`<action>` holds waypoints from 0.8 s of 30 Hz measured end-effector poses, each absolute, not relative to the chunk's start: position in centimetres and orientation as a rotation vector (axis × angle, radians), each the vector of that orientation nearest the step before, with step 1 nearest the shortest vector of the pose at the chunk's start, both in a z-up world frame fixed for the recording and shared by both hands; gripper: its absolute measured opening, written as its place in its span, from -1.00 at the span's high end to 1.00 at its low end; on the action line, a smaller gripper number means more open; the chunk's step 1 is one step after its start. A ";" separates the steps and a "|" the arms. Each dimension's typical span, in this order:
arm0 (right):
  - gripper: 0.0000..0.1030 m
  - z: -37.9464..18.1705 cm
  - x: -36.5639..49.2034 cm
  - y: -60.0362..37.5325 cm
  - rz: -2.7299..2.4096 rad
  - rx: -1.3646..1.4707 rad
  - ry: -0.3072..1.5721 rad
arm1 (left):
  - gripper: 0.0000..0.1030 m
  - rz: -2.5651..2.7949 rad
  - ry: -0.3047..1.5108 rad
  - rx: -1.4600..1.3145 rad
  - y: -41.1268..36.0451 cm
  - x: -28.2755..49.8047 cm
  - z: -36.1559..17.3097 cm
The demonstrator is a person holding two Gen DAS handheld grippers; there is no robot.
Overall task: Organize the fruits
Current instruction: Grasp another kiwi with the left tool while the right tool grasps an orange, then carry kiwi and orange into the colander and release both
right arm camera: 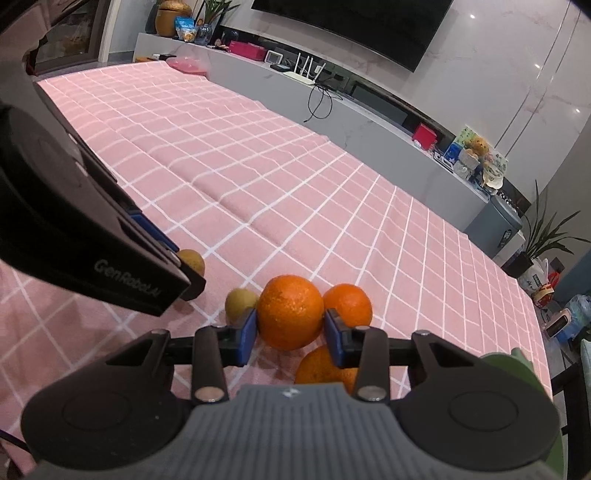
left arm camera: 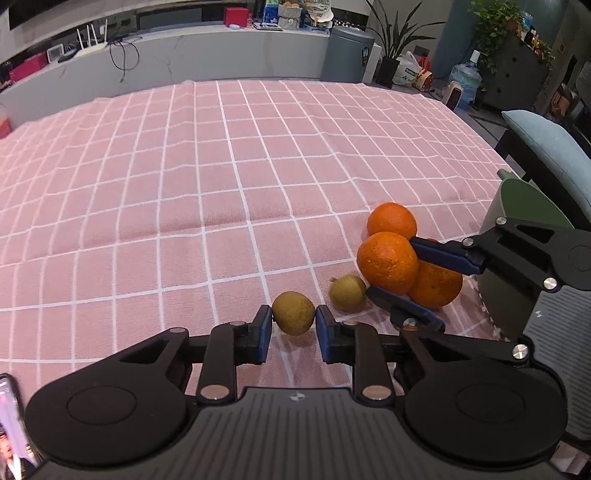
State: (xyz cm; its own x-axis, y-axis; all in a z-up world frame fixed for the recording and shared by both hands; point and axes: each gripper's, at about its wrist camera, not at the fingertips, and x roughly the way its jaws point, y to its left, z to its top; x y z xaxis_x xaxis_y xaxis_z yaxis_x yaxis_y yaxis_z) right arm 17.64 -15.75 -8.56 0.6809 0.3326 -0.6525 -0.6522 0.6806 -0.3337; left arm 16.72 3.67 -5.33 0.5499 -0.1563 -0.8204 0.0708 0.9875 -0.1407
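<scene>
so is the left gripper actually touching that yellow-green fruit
Touching. In the left wrist view the left gripper has both blue pads pressed against the sides of the yellow-green fruit, with no gap visible.

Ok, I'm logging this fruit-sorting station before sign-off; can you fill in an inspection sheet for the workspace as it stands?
Surface: pink checked tablecloth, creased.
Job's things: three round oranges clustered; two small yellow-green fruits, one gripped, one beside the oranges.
Clutter: phone at near edge.
Grippers: left gripper shut on a yellow-green fruit; right gripper shut on the front orange.
Cables: black cable hanging off the grey counter.
Surroundings: dark wall screen, potted plant.
</scene>
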 end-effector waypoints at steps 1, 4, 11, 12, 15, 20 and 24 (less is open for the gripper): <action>0.31 -8.2 17.6 -15.9 0.592 -0.586 0.585 | 0.46 -0.128 0.979 -0.088 3.6 16.4 -5.0; 0.32 -6.6 17.1 -16.3 0.599 -0.561 0.567 | 0.46 -0.108 0.979 -0.076 3.3 15.8 -4.0; 0.32 -2.6 15.6 -18.0 0.605 -0.505 0.522 | 0.46 -0.086 0.922 -0.061 2.1 14.1 -0.1; 0.32 -2.0 15.4 -18.4 0.603 -0.496 0.513 | 0.46 -0.086 0.912 -0.055 1.7 13.8 0.5; 0.32 -0.2 14.6 -19.8 0.597 -0.471 0.487 | 0.46 -0.095 0.879 -0.032 0.5 13.0 2.4; 0.32 2.7 13.5 -23.1 0.579 -0.439 0.441 | 0.46 -0.129 0.827 -0.017 -1.7 12.5 4.9; 0.32 4.6 13.2 -26.5 0.563 -0.393 0.439 | 0.45 -0.202 0.806 -0.069 -3.5 12.8 6.1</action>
